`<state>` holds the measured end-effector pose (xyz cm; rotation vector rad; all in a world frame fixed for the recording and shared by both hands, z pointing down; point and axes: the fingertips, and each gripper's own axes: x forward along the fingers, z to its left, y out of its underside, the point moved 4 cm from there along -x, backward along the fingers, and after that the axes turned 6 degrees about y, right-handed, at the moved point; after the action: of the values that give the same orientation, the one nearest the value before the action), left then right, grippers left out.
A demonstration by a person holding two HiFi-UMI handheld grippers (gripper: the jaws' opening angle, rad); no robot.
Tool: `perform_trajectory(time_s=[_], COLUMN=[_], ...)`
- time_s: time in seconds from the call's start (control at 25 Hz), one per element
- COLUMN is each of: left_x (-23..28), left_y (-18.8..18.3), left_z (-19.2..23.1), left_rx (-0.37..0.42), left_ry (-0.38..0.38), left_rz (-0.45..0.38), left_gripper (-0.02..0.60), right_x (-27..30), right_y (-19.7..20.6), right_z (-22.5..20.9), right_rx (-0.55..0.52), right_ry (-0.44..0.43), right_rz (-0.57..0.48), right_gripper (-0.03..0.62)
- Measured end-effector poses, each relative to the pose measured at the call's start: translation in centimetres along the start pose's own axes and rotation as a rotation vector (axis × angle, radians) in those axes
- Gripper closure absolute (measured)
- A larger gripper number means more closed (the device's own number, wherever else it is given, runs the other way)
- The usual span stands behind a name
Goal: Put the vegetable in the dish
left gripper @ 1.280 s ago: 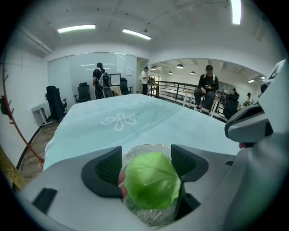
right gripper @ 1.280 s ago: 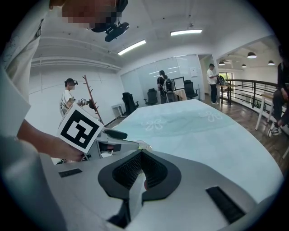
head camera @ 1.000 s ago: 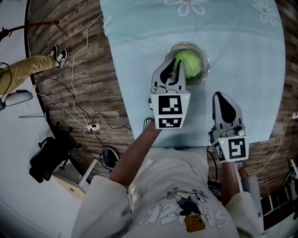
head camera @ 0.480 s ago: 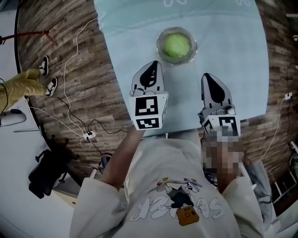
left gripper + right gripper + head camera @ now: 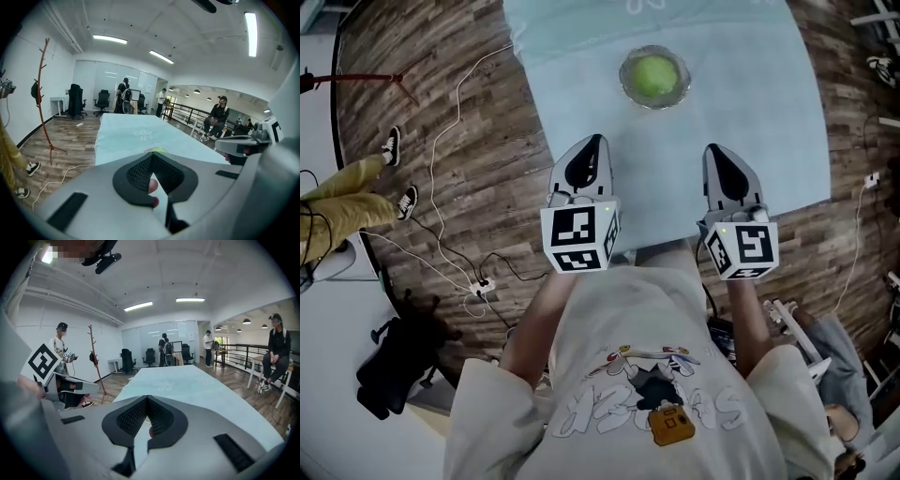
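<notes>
A round green vegetable [image 5: 654, 75] lies in a glass dish [image 5: 676, 95] at the far middle of the pale blue tablecloth [image 5: 741, 112]. Both grippers hover side by side over the cloth's near edge, well short of the dish. My left gripper [image 5: 592, 142] is shut with nothing between its jaws. My right gripper [image 5: 713, 150] is also shut and empty. In the left gripper view, the vegetable's top [image 5: 157, 150] peeks just over the closed left gripper [image 5: 151, 155]. The right gripper view shows the right gripper [image 5: 146, 398] closed, aimed down the long table.
White cables [image 5: 450, 141] and a power strip [image 5: 484, 281] lie on the wooden floor to the left. A person's legs in yellow trousers [image 5: 342, 192] stand there too. A coat stand [image 5: 43, 89], office chairs and several people are in the room beyond the table.
The left gripper left the dish, where it was beside the vegetable, and drew back to the near edge with its jaws closed. The right gripper stayed near the edge. The vegetable stays in the dish.
</notes>
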<state>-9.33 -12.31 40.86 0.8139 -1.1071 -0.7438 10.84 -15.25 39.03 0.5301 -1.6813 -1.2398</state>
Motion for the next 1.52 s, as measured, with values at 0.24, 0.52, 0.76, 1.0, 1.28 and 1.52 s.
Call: perform_trajectory(time_s=[0.24,0.52,0.76,1.0,1.28,1.52], left_x=[-5.5,-11.9,-17.1,-20.4,-22.7,-23.3], left_y=[0.2,0.7,0.7,1.3,4.1,5.7], left_z=[-1.2,-1.9,-3.5,-4.2,-4.0,-6.6], left_rx=[0.02,0.012,0.048,0.095,0.052,0.019], left_ry=[0.031,0.078,0.139,0.198,0.208,0.206], left_rz=[-0.034,-0.072,-0.114,-0.132,-0.087,-0.062], left_gripper=[0.575,0.575,0.575,0.575,0.575,0.575], right_x=[-3.2,-6.9,-10.8,-13.5,-15.9,-18.9], right_y=[-0.5,-2.6,-3.4,-3.0,-2.6,-2.2], right_z=[2.2,5.9,8.3,10.1,11.0,10.0], right_rx=[-0.021,-0.072,-0.071,-0.061,-0.055,-0.043], right_ry=[0.027,0.043,0.033,0.044,0.05,-0.008], right_rz=[-0.023,-0.086,-0.12,-0.138,-0.143,-0.142], right_gripper=[0.576,0.576,0.576,0.576,0.576,0.576])
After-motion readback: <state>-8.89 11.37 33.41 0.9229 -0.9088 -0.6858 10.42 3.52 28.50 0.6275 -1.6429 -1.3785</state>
